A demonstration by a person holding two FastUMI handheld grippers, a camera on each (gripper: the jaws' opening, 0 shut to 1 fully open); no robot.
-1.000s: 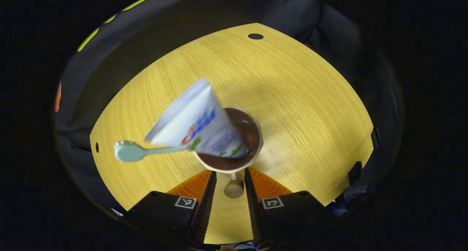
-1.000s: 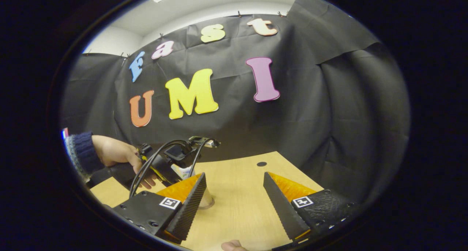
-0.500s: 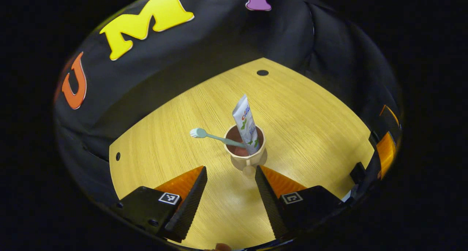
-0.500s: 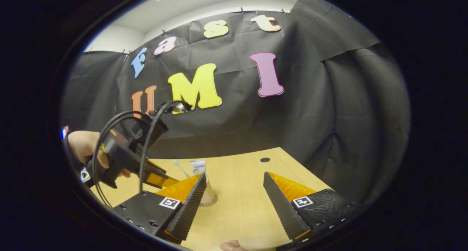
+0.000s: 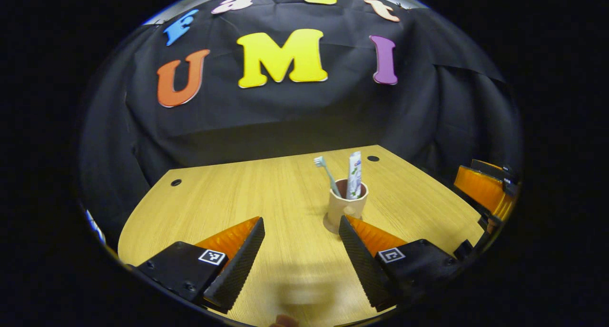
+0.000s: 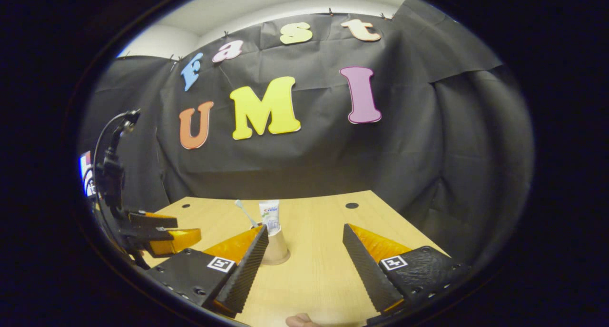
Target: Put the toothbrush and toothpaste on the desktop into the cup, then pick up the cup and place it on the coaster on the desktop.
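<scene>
Desk (image 5: 266,193) of pale wood grain spans both views, with round cable holes near its far edge. Cup (image 5: 346,210), a beige tumbler with a dark reddish inside, stands upright on a flat disc of its own colour, right of centre in the left gripper view and just beyond the tip of that gripper's right finger, apart from it. Paste (image 5: 354,169), a white tube with blue, red and green print, stands nearly upright in the cup, crimped end up. Brush (image 5: 327,173), pale mint green, leans left out of the cup with its head uppermost. Left gripper (image 5: 300,253) hovers over bare desk with its fingers spread wide and nothing between them; right gripper (image 6: 304,262) is likewise spread and holds nothing. From the left gripper view the cup's inside and the whole of its wall are plain, and part of the other gripper sits at the right edge. From the right gripper view the cup (image 6: 277,248) is half hidden behind the left finger, while the left gripper (image 6: 157,229) appears at the far left with its cable looping above.
</scene>
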